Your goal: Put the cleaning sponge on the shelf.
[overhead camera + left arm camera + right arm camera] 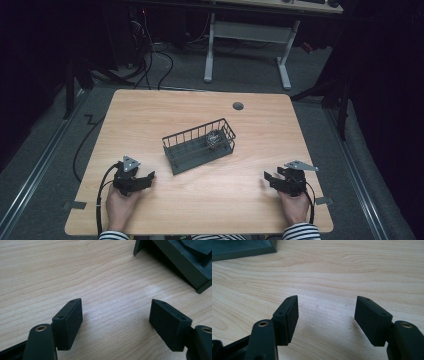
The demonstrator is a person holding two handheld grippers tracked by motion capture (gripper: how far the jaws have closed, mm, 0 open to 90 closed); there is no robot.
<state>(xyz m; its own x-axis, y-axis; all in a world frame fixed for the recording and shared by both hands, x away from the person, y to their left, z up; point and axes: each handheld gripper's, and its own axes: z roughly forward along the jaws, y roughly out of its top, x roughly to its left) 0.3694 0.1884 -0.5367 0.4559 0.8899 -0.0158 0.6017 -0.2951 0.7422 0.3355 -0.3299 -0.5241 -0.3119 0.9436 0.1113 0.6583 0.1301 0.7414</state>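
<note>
A dark wire basket (pixel 186 150) stands slantwise in the middle of the wooden table (pixel 150 115), with a small shiny object (pixel 214 138) in its right end. My left gripper (pixel 149 178) rests near the front left, held by a hand, and is open. In the left gripper view its jaws (pixel 116 308) stand apart over bare wood, the basket's base (pixel 180 262) at the upper right. My right gripper (pixel 268 178) rests near the front right, also open. In the right gripper view its jaws (pixel 327 306) hold nothing, and the basket's base (pixel 242 248) lies at the upper left.
A round dark grommet (pixel 238 106) sits near the table's far edge. Beyond the table stand the white legs of another desk (pixel 209 50), and cables (pixel 85 145) trail over the grey floor at the left. Striped sleeves (pixel 300 232) come in at the bottom.
</note>
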